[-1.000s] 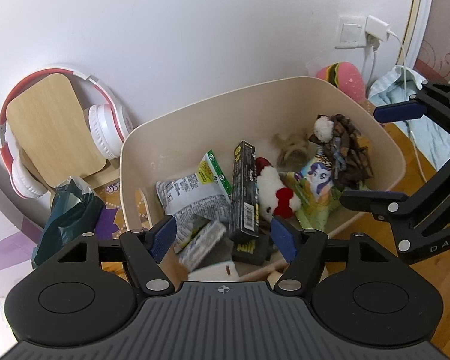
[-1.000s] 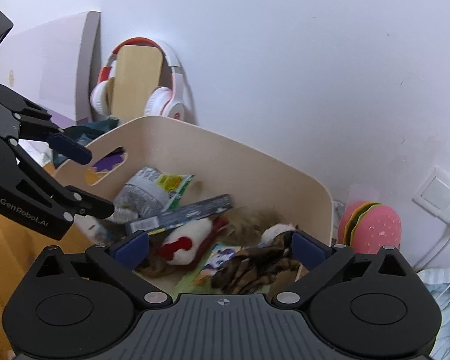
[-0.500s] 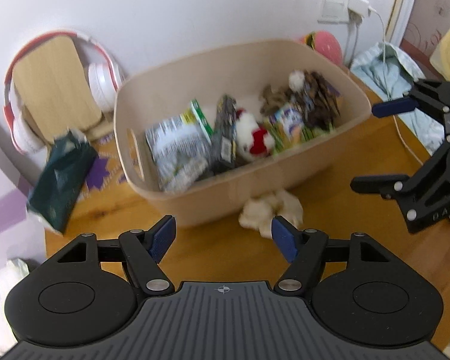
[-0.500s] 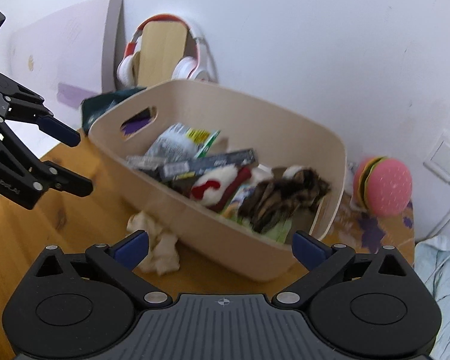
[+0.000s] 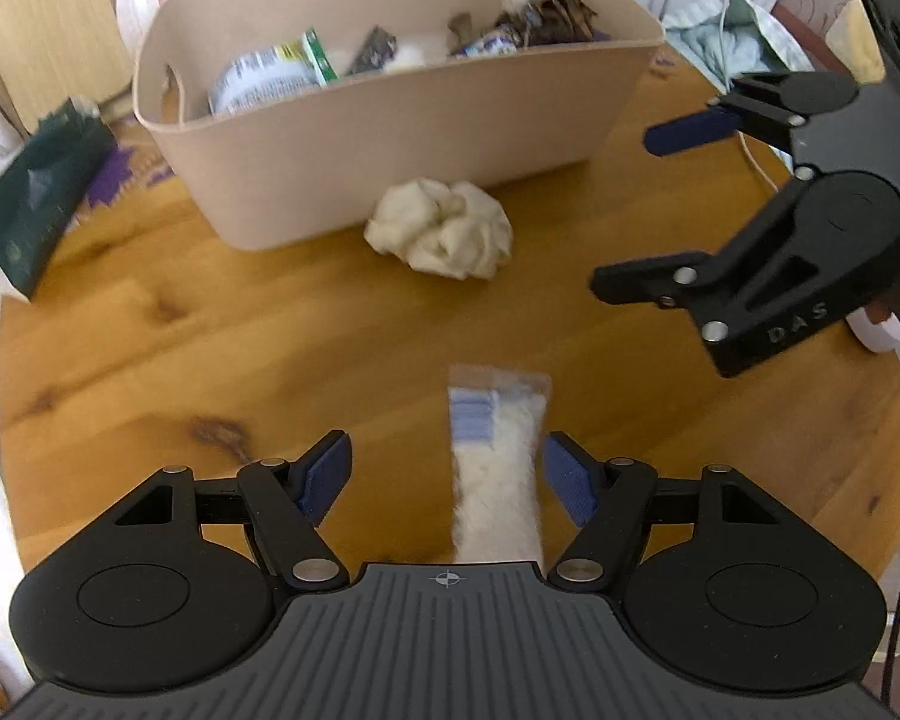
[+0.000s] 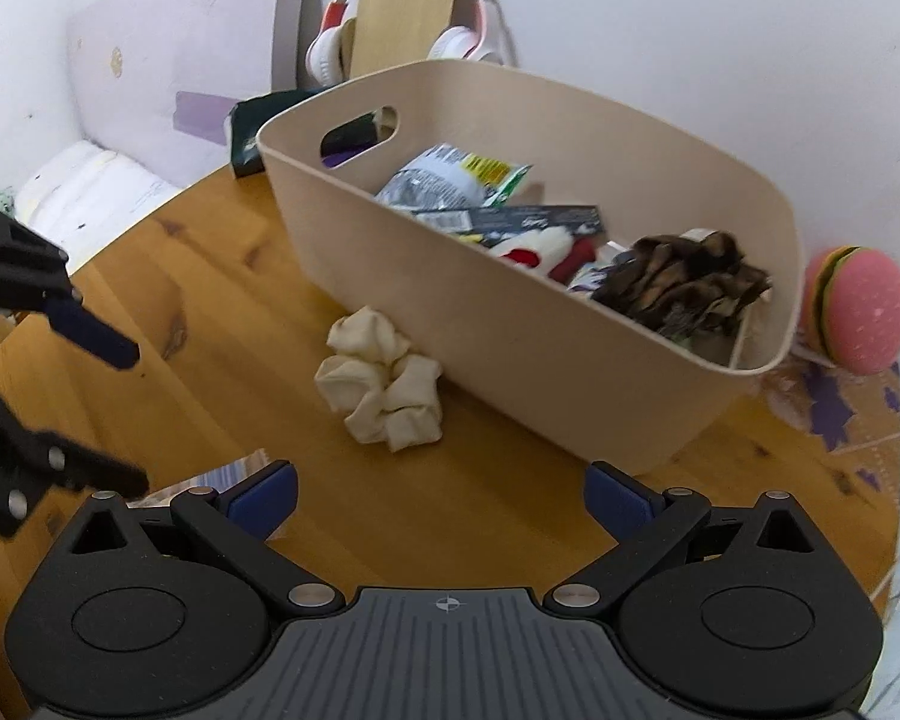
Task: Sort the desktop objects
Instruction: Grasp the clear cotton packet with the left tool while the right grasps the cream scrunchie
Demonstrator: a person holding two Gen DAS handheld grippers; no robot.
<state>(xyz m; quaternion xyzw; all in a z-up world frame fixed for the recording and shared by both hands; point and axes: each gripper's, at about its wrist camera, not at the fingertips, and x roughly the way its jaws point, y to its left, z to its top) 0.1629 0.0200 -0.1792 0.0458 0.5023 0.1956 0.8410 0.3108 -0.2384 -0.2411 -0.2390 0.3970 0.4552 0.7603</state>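
A beige tub (image 5: 402, 120) (image 6: 510, 324) stands at the back of the round wooden table (image 5: 210, 324), holding snack packs, a plush toy and a brown cloth. A crumpled cream cloth (image 5: 444, 228) (image 6: 384, 384) lies on the table against its front wall. A clear packet of white grains (image 5: 495, 462) lies between the open fingers of my left gripper (image 5: 447, 480), nearer the right finger. My right gripper (image 6: 441, 495) is open and empty, hovering in front of the tub; it also shows in the left wrist view (image 5: 636, 210).
A dark green pouch (image 5: 36, 192) lies left of the tub. Red-and-white headphones on a wooden board (image 6: 408, 18) lean on the wall behind. A pink burger toy (image 6: 858, 312) sits right of the tub. Light blue cloth (image 5: 732, 42) and a white cable lie at the far right.
Both grippers have pulled back from over the tub and dropped toward the table. The packet of white grains has come into view between my left fingers.
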